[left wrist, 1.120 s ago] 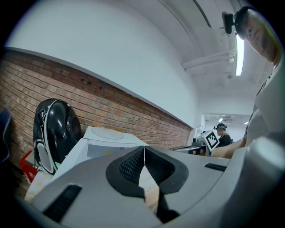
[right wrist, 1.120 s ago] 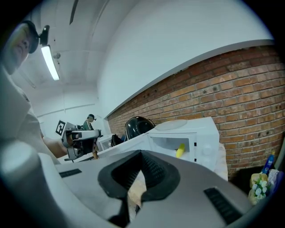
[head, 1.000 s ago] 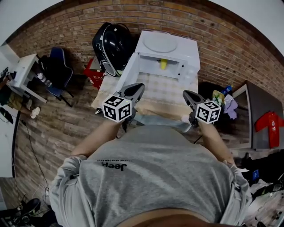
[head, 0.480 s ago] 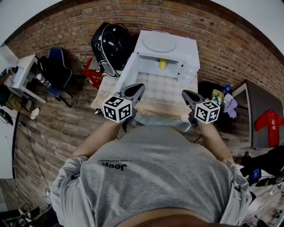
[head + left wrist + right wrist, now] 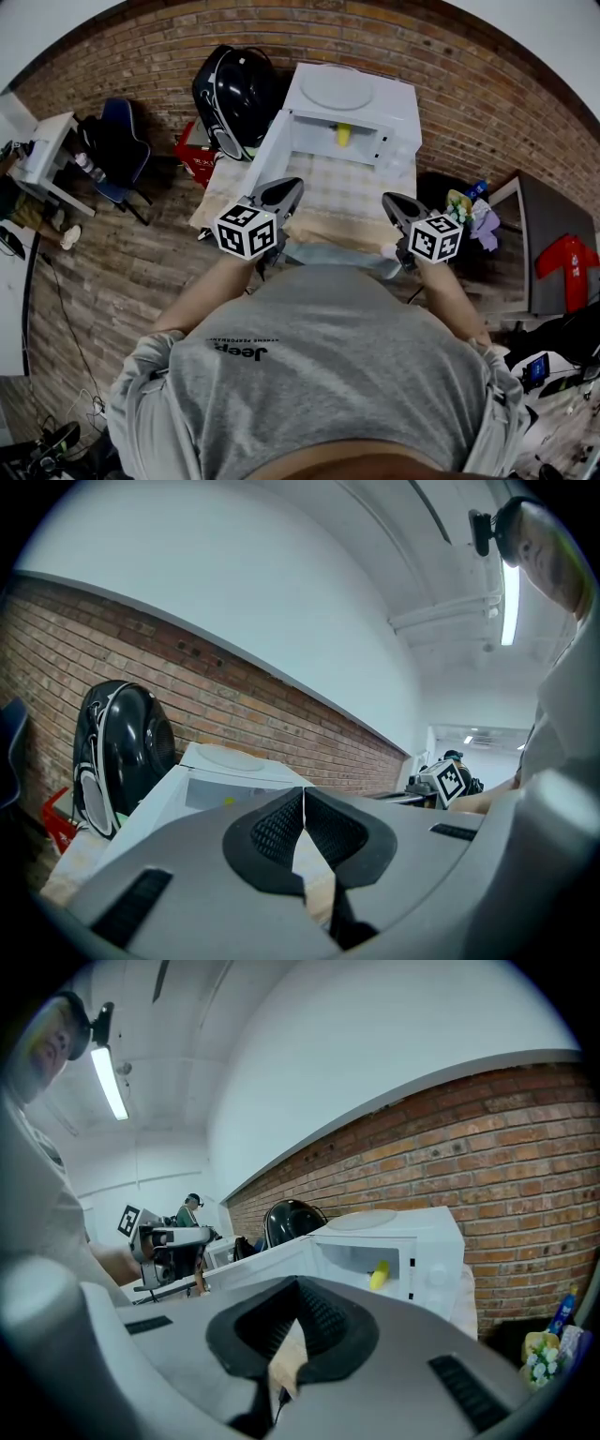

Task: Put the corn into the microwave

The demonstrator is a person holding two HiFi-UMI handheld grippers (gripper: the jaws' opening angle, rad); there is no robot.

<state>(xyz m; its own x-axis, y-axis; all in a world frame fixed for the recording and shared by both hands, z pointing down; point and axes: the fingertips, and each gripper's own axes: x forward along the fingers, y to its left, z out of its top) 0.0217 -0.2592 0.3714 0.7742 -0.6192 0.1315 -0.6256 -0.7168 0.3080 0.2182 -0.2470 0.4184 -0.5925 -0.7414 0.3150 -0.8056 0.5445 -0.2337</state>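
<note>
So, the corn point(image 5: 344, 136) sits inside the microwave point(image 5: 352, 94) at the table's point(image 5: 349, 192) far edge, with the door point(image 5: 265, 155) swung open. It's tiny, just a yellow stub. The person's grey shirt point(image 5: 328, 375) hides the table's near edge. The left gripper point(image 5: 289, 185) and right gripper point(image 5: 390, 200) hover there, fingers pressed together on nothing. There's a checked cloth on top, a brick wall behind and some black rounded thing point(image 5: 234, 89) off the far left corner.

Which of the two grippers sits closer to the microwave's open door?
The left gripper; the door stands open on its side, away from the right gripper.
</note>
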